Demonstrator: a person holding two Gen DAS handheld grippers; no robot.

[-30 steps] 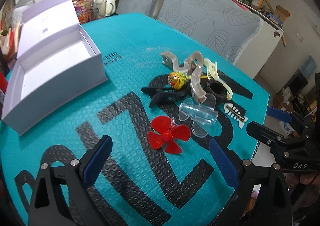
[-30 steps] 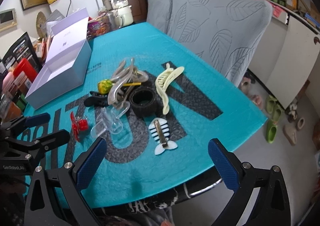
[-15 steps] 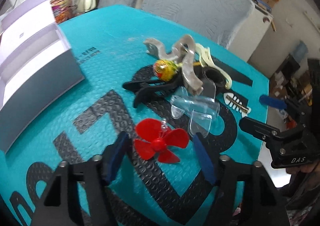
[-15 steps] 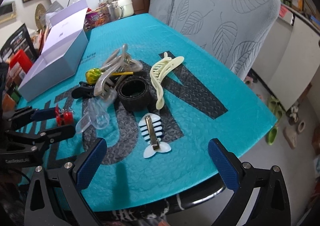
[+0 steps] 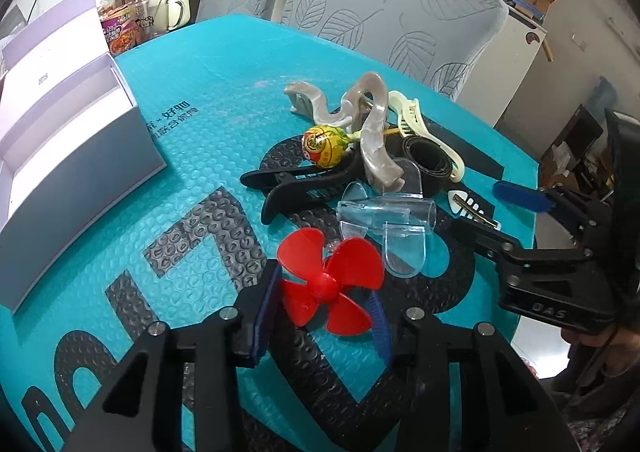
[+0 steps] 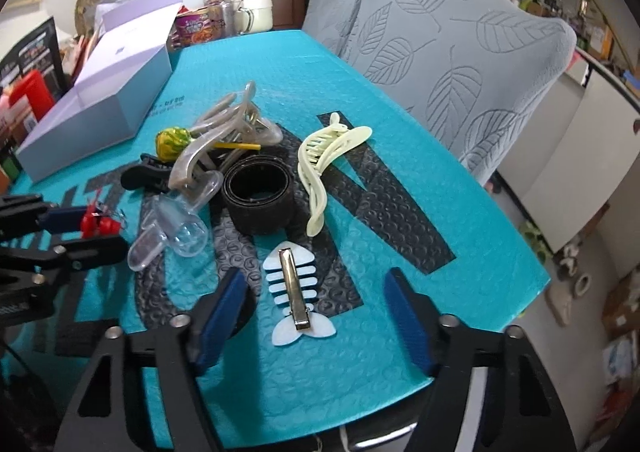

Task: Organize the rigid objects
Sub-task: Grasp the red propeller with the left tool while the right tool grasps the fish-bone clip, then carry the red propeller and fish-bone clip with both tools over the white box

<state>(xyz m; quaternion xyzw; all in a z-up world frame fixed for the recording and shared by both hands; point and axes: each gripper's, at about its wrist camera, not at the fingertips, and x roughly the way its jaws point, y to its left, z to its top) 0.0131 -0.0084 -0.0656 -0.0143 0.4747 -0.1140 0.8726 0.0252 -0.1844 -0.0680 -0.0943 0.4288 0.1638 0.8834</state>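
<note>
Your left gripper [image 5: 324,306] is clamped on the red propeller [image 5: 330,288] at the near edge of the pile on the teal mat [image 5: 200,140], while your right gripper [image 6: 316,318] hangs spread wide around the fishbone hair clip [image 6: 294,292], not touching it

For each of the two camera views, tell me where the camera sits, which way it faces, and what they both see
Left wrist: rides on the left gripper, looking forward across the teal mat; its fingers flank the red propeller, and the right gripper shows at right.
Right wrist: rides on the right gripper, looking forward over the fishbone clip; the left gripper shows at left.
Shared: the propeller, lollipop, clear clip, white box.
</note>
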